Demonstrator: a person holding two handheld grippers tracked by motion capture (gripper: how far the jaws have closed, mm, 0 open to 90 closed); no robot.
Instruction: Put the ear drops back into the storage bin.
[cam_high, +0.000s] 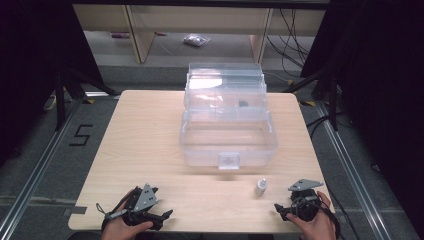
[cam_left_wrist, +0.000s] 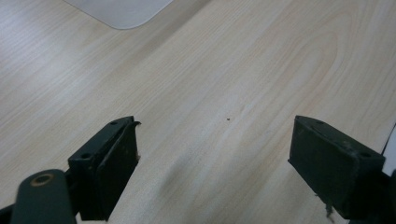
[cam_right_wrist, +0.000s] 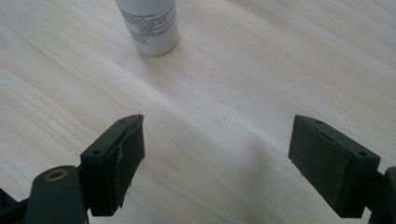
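- Right gripper (cam_high: 281, 209) — jaws wide, nothing between them, low over the table (cam_high: 150, 150).
- Small white bottle (cam_high: 260, 187) stands upright near it, in front of the clear box (cam_high: 227, 145).
- Left gripper (cam_high: 162, 216) — jaws wide, empty.

white bottle (cam_right_wrist: 150, 25) with grey print; pale wood-grain table (cam_high: 150, 150); clear box (cam_high: 227, 125); black grippers, left (cam_left_wrist: 215, 175), right (cam_right_wrist: 217, 170).

Bottle (cam_high: 260, 187) before box (cam_high: 227, 150), on table (cam_high: 145, 140)
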